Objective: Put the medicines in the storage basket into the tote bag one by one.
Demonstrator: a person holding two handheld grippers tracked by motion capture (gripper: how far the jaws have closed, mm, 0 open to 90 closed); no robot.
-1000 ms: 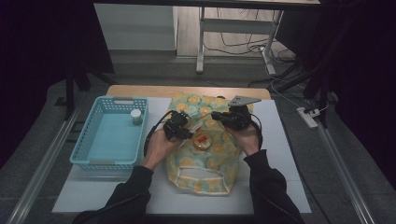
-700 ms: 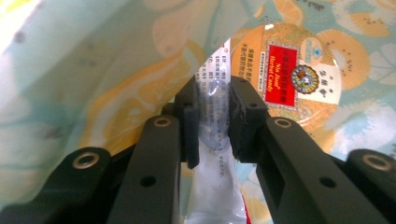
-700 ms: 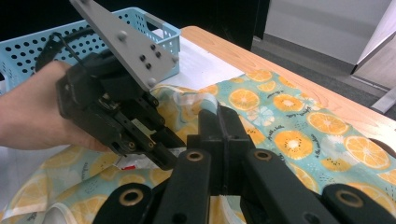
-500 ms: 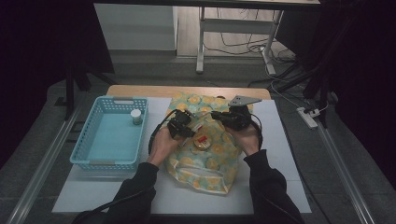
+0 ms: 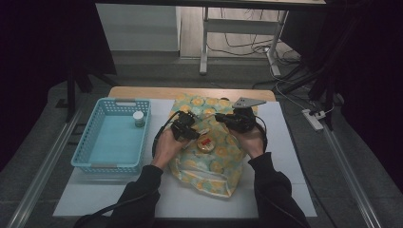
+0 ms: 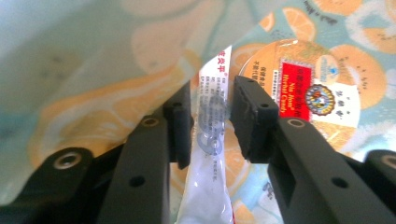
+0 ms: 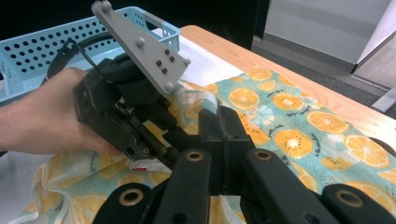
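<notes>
Two grippers meet over the orange-print bag point(image 5: 209, 159): our left gripper point(image 6: 210, 116) has just loosened its fingers around the white sachet point(image 6: 210, 140), so it looks released; our right gripper point(image 7: 219, 135) pinches the bag's cloth.

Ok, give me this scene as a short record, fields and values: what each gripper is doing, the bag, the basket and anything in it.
left gripper: fingers either side of a white sachet, jaws just opening, right pad clear of it
right gripper: shut on the rim of the orange-print bag
round tin: red label, lying on the bag's fabric
basket: light blue, left of the bag
small jar: in the basket's far right corner
</notes>
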